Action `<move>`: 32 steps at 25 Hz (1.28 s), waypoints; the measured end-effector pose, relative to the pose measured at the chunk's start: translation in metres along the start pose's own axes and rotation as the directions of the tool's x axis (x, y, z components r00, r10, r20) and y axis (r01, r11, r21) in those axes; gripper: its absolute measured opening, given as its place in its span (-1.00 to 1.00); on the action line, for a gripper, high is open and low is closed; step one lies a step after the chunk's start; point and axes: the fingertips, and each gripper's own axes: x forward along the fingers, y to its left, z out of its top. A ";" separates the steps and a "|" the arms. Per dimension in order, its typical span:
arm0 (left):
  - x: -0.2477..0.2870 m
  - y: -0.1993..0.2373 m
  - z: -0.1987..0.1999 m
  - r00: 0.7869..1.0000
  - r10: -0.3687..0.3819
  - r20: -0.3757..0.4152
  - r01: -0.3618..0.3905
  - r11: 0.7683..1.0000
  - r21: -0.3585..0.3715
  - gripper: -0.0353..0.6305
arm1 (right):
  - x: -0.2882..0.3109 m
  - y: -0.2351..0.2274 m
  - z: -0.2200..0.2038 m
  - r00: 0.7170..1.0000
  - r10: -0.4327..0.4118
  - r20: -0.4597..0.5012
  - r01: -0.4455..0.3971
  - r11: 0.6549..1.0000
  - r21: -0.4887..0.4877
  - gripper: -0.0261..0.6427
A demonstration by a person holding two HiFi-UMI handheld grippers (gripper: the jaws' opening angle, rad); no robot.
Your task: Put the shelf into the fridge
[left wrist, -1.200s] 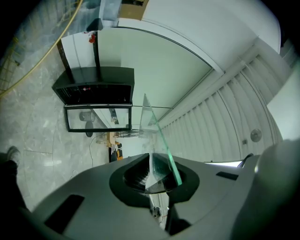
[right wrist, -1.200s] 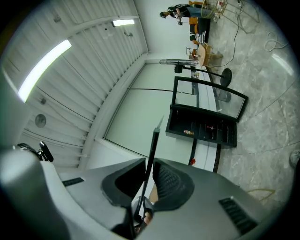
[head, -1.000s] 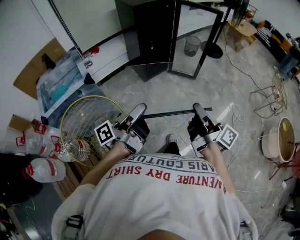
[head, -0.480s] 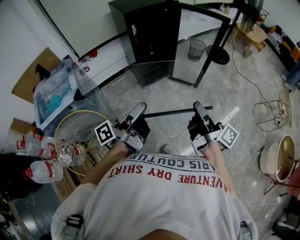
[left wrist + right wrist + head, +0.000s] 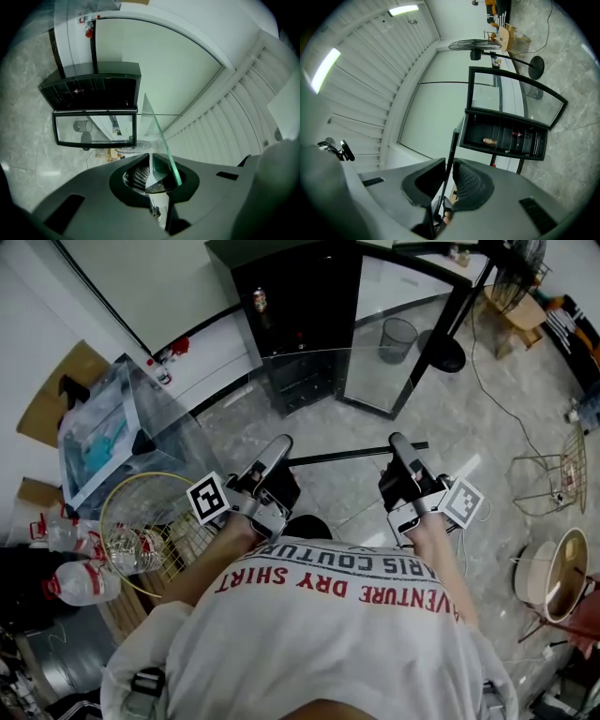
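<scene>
Between the left tongs [image 5: 278, 446] and right tongs [image 5: 397, 442], each clenched on one end, hung the glass shelf [image 5: 342, 404], held flat with its dark bar [image 5: 347, 457] running side to side. Straight ahead, well apart, stood the open fridge [image 5: 300, 315], both tongs about as near. Clear glass made the far edge hard to see.

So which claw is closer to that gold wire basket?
The left claw, gripping the glass shelf at the end beside the basket; the right claw grips the far end.
</scene>
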 end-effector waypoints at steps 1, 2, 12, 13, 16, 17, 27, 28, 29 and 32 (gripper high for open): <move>0.002 0.003 0.003 1.000 0.004 0.004 -0.004 1.000 -0.001 -0.75 | 0.004 -0.004 0.002 1.000 -0.003 -0.005 0.003 1.000 -0.001 -0.79; 0.005 0.006 0.007 1.000 0.007 0.007 -0.007 1.000 -0.001 -0.75 | 0.008 -0.007 0.004 1.000 -0.006 -0.008 0.006 1.000 -0.001 -0.79; 0.045 0.035 0.045 0.998 0.021 0.051 -0.020 0.999 -0.026 -0.75 | 0.058 -0.041 0.038 1.000 -0.016 -0.027 0.017 1.000 0.007 -0.78; 0.051 0.038 0.049 0.998 0.025 0.053 -0.024 0.999 -0.026 -0.75 | 0.063 -0.045 0.043 0.999 -0.018 -0.027 0.018 1.000 0.009 -0.78; 0.070 0.045 0.065 0.998 0.035 0.059 -0.033 0.999 -0.023 -0.75 | 0.083 -0.056 0.057 0.999 -0.012 -0.030 0.013 1.000 0.022 -0.78; 0.076 0.047 0.070 0.997 0.037 0.062 -0.035 0.999 -0.023 -0.75 | 0.090 -0.060 0.062 0.999 -0.010 -0.032 0.011 1.000 0.025 -0.78; 0.149 0.085 0.138 0.990 0.067 0.125 -0.059 0.996 -0.068 -0.75 | 0.178 -0.104 0.124 0.996 -0.028 -0.087 0.033 0.998 0.051 -0.78; 0.155 0.088 0.145 0.989 0.069 0.132 -0.060 0.996 -0.072 -0.75 | 0.188 -0.108 0.129 0.995 -0.028 -0.094 0.033 0.998 0.053 -0.78; 0.161 0.090 0.153 0.988 0.070 0.139 -0.060 0.995 -0.076 -0.75 | 0.197 -0.112 0.133 0.995 -0.026 -0.101 0.032 0.998 0.055 -0.78; 0.172 0.097 0.174 0.984 0.077 0.162 -0.065 0.995 -0.078 -0.75 | 0.224 -0.122 0.142 0.992 -0.026 -0.124 0.033 0.998 0.059 -0.78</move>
